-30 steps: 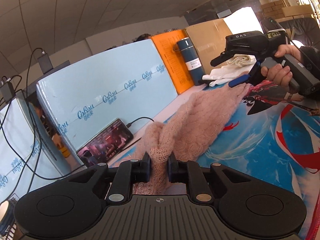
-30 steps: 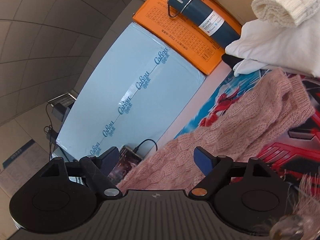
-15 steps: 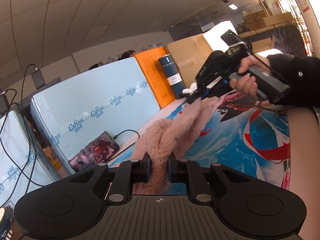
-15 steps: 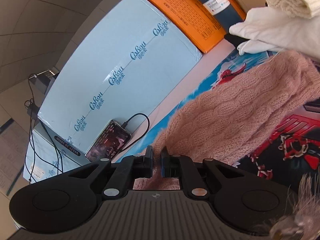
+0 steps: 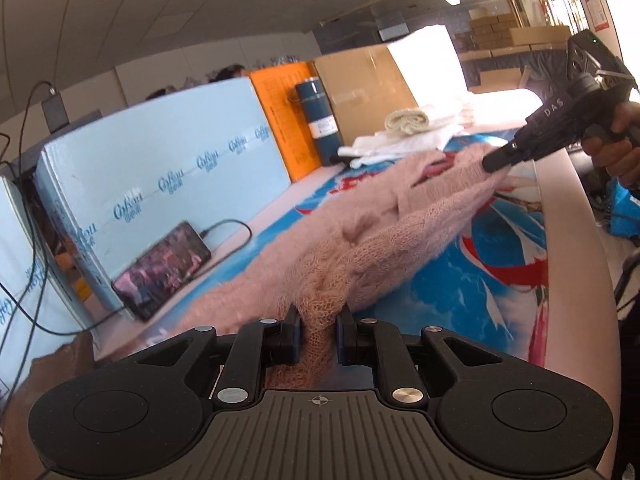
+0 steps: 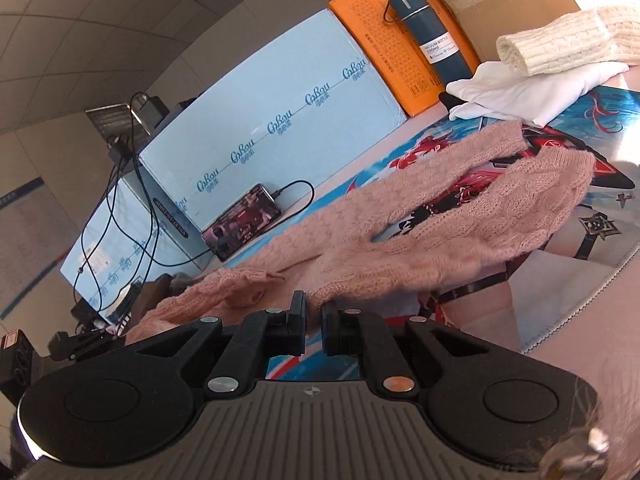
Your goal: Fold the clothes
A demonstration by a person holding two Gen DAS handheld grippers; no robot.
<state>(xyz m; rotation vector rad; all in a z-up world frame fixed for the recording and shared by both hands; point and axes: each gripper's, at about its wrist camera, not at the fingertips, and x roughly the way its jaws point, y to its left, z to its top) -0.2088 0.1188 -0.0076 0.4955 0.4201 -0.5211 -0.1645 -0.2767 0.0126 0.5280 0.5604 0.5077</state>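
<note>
A pink cable-knit sweater [image 5: 384,236] lies stretched over a printed blue and red mat [image 5: 472,280]. My left gripper [image 5: 318,330] is shut on a bunched part of the sweater at its near end. My right gripper [image 5: 494,162] shows at the far right of the left wrist view, shut on the sweater's other end. In the right wrist view my right gripper [image 6: 314,320] has its jaws nearly together at the sweater's [image 6: 420,236] edge, and the sleeves spread out ahead.
Folded white clothes [image 6: 532,84] with a rolled cream knit [image 6: 560,40] on top sit at the back. A dark blue bottle [image 6: 432,36] stands against an orange board. A phone [image 6: 244,220] on a cable leans on a light blue foam board [image 5: 160,184]. The table edge [image 5: 568,240] runs at right.
Both grippers have pulled the sweater out long across the mat. My right gripper went from open to shut on the sweater and moved toward the near table edge. The left stayed shut.
</note>
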